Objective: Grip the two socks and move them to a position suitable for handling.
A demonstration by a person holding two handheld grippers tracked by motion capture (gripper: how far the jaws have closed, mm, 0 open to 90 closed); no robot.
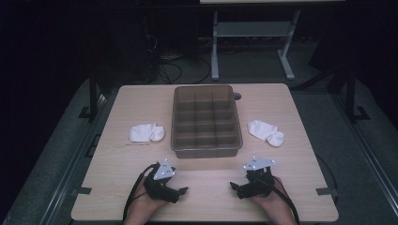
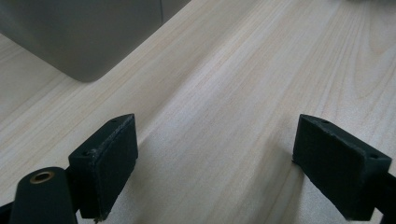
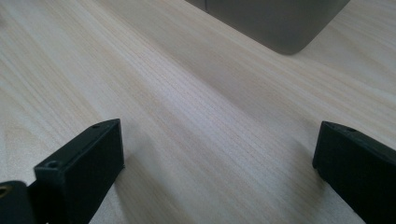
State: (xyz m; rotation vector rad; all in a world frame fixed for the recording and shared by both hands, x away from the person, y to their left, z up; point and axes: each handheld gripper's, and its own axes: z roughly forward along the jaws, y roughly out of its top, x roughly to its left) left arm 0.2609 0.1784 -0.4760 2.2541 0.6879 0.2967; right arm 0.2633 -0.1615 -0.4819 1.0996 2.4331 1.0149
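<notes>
Your left gripper [image 1: 184, 190] and right gripper [image 1: 233, 186] rest on the table [image 1: 300, 154] at the near edge, jaws spread wide with bare wood between them. At 12 o'clock from them stands the divided tray [image 1: 206, 119]. One white sock [image 1: 146, 132] lies at the tray's 9 o'clock, another sock [image 1: 266, 132] at its 3 o'clock.
</notes>
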